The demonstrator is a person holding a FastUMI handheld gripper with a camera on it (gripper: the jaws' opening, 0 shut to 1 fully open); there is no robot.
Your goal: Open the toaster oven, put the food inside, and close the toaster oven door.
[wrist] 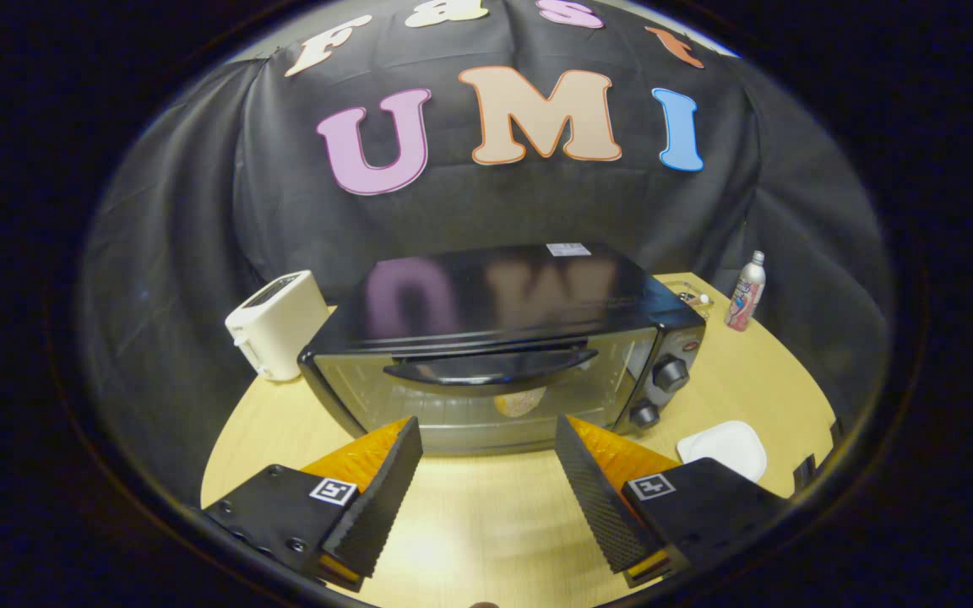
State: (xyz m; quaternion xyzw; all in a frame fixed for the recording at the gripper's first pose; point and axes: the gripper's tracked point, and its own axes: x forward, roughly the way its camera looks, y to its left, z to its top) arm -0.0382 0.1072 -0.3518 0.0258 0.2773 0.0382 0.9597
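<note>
Pale wooden round table (486, 523), bearing all items listed below

Black toaster oven with glossy top and glass door (503, 355): stands at the middle of the table, just beyond the fingertips; door shut, its curved black handle (491, 369) across the upper part of the glass; two black knobs (670, 373) on the panel at its right end

Round tan piece of food (519, 402): seen through the glass, inside the oven, below the handle

Hand-held gripper with black ribbed pads and orange backing (488, 447): fingers spread wide apart, nothing between them but bare tabletop; tips close to the lower edge of the oven door, whether touching it cannot be told

White plastic slot toaster (277, 324): left of the oven, just beside its corner

White rounded-square plate (725, 448): on the table right of the oven, beside the right finger

Slim pink-and-white bottle with silver cap (747, 292): upright, at the far right of the table, behind the oven's right end
</note>
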